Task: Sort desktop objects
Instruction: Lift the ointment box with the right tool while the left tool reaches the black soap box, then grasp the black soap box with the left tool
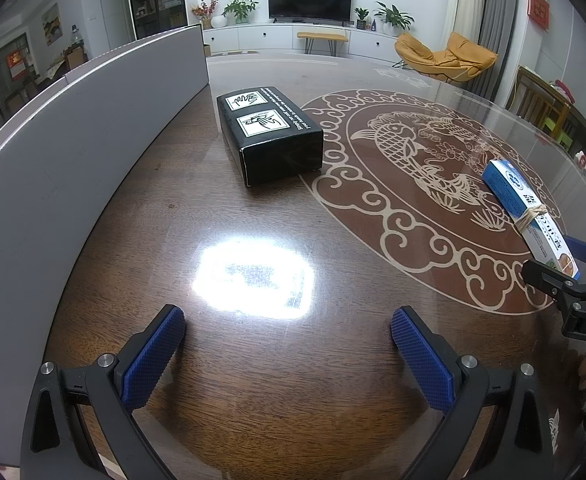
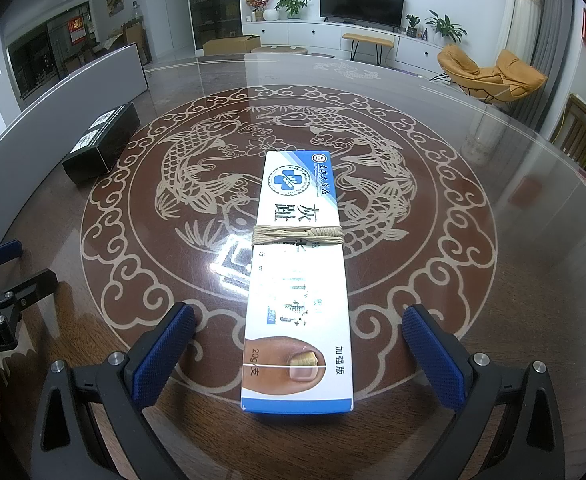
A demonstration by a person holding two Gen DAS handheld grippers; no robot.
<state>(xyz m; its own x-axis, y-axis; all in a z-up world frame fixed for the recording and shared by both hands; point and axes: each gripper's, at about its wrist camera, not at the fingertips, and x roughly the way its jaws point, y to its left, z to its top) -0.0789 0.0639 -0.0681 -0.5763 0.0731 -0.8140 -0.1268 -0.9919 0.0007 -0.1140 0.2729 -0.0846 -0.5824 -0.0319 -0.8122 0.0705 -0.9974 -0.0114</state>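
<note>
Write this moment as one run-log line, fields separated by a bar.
left gripper: open, empty | right gripper: open, astride blue-white box | black box: beside grey panel

One black box, one blue-and-white carton with one rubber band, one grey board, one counter

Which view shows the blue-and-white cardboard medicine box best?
The right wrist view: the blue-and-white cardboard medicine box lies centred between the open jaws, label and rubber band readable. The left wrist view shows it only small and slanted at the right edge.
</note>
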